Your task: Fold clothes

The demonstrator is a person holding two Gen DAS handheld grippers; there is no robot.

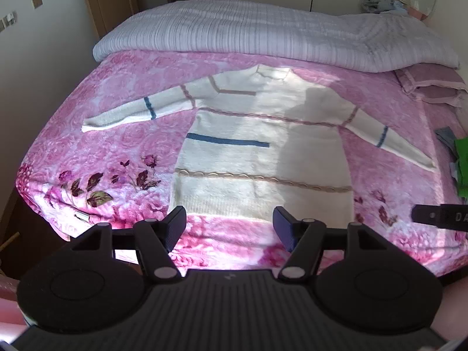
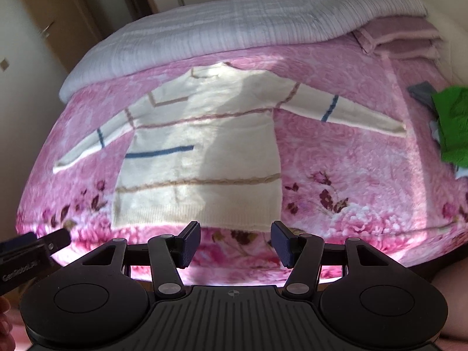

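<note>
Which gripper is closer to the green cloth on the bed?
Right. The right gripper hovers near the sweater's hem, on the green cloth's side; the left gripper is farther away.

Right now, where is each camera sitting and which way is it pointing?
Left wrist: rides on the left tongs, open above the bed's near edge, facing the sweater toward the folded quilt; the right tongs' tip shows at the right edge.
Right wrist: on the right tongs, open, same direction, sweater left of centre.
Both share sweater, pink blanket, quilt.
</note>
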